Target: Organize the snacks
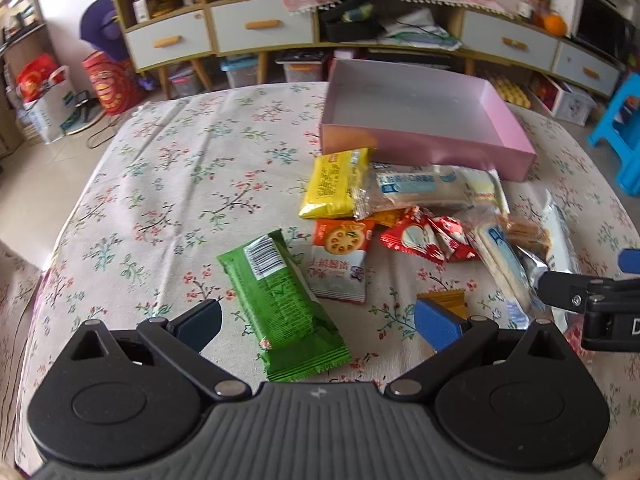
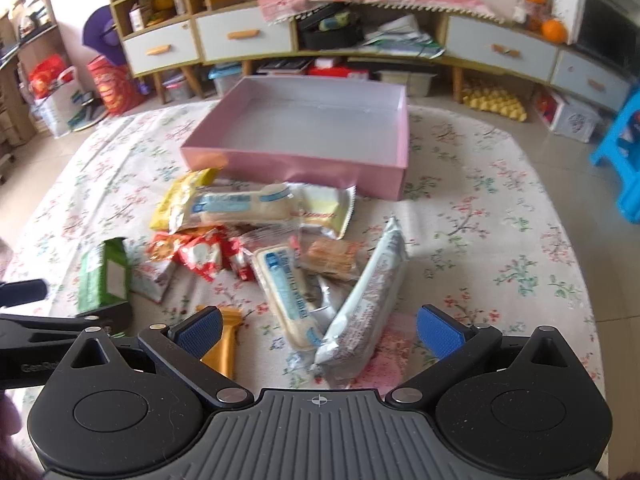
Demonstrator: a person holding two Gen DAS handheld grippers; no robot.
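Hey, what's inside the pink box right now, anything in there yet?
The pink box looks empty: both wrist views show only its bare pale floor. All the snacks lie outside on the floral cloth. The strip just behind the near wall is hidden.

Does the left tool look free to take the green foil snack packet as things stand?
Probably yes. The left tool is open with the green foil snack packet lying flat between its fingers on the floral tablecloth, nothing on top of it.

Snacks [image 2: 280, 248] before box [image 2: 296, 160]
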